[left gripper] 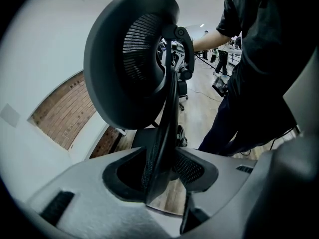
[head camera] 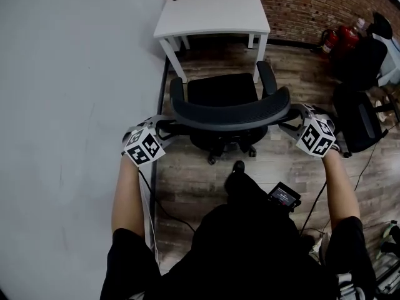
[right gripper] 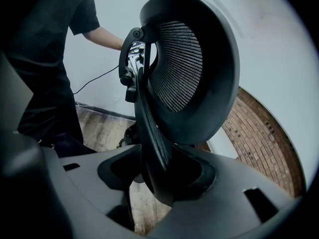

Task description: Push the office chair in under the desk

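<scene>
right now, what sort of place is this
Probably an office or workshop room: a white desk by a brick wall, a black mesh office chair on wood flooring, more chairs at the right.

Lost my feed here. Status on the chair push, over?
Left gripper, right gripper clamped on chair back edges. Chair short of desk, seat not under. Right armrest lines up with desk leg; may catch.
</scene>
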Tool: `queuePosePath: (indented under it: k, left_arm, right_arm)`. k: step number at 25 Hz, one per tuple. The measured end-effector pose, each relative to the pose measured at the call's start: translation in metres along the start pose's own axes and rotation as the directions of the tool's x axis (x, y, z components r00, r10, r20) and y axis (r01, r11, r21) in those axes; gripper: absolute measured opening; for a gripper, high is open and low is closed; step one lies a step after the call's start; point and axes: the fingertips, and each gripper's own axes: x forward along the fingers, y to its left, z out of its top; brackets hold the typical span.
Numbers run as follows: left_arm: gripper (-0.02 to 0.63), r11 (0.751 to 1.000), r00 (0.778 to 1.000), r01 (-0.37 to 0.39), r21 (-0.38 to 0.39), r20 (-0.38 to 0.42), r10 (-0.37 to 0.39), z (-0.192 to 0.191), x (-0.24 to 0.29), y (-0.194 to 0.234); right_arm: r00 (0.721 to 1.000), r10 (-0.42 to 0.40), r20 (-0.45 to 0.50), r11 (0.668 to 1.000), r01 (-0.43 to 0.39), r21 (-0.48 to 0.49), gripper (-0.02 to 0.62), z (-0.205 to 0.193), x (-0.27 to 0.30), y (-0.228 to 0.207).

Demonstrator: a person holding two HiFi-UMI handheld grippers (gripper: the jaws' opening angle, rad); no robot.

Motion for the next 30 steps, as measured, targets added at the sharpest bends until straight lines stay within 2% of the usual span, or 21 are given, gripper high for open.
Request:
queuePosePath:
  k: [12, 16, 30]
  left_arm:
    - [0.184, 1.0, 1.0, 0.012, -0.013, -0.024, -0.012, -0.027, 0.017, 0.069]
    - [0.187, 1.0, 1.0, -0.006, -0.018, -0.018, 0.006, -0.038, 0.022, 0.101]
    - [0.19, 0.999, 0.998, 0.015, -0.045, -0.064, -0.017, -0.053, 0.054, 0.2]
  right_arm:
    - [1.0, -0.019, 0.023, 1.0, 0.018, 0.011, 0.193, 0.013, 0.043, -0.046]
    - [1.0, -0.022, 0.018, 1.0, 0.022, 0.009, 0.193, 0.02, 0.065, -0.075]
    - [0.998, -0.023, 0.05, 0.999, 0.022, 0.028, 0.192, 0.022, 0.117, -0.159]
